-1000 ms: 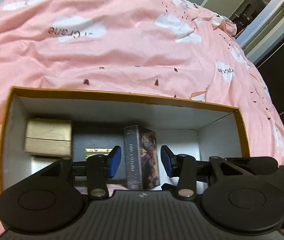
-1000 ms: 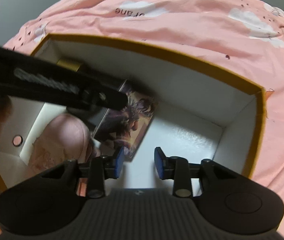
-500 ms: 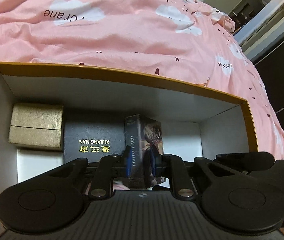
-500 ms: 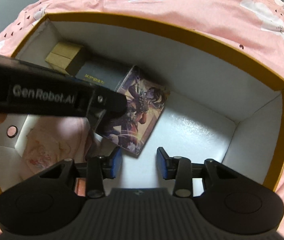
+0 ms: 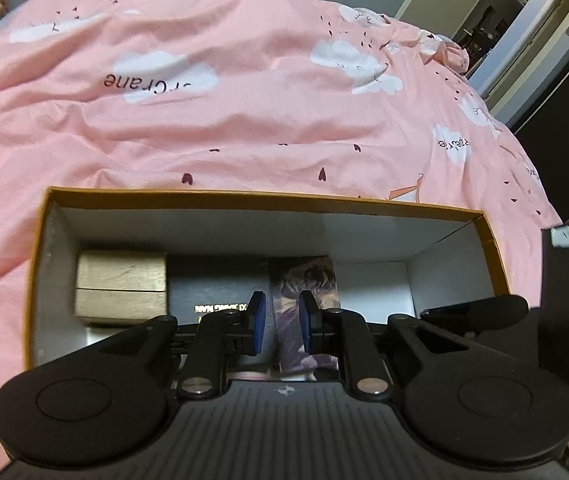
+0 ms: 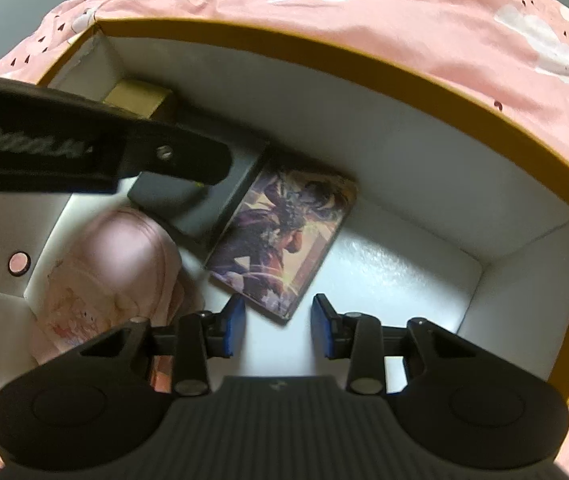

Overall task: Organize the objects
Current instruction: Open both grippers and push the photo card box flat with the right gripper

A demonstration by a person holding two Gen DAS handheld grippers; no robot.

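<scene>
**Left wrist view: illustrated card box lies flat in the storage box**

Left wrist view shows the left tongs (image 5: 280, 322) released, pads apart above the illustrated card box (image 5: 304, 280). It lies flat on the floor of the orange-rimmed storage box (image 5: 244, 196), against the black box (image 5: 212, 288) beside the gold box (image 5: 120, 288). Right tongs (image 6: 277, 326) hang open just short of the card box's near corner, a pink item (image 6: 116, 272) to their left, on the pink bed quilt (image 5: 244, 112).

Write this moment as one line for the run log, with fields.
left claw: open above illustrated box | right claw: open, empty | illustrated box: flat in orange box, beside black box | gold box: corner
</scene>
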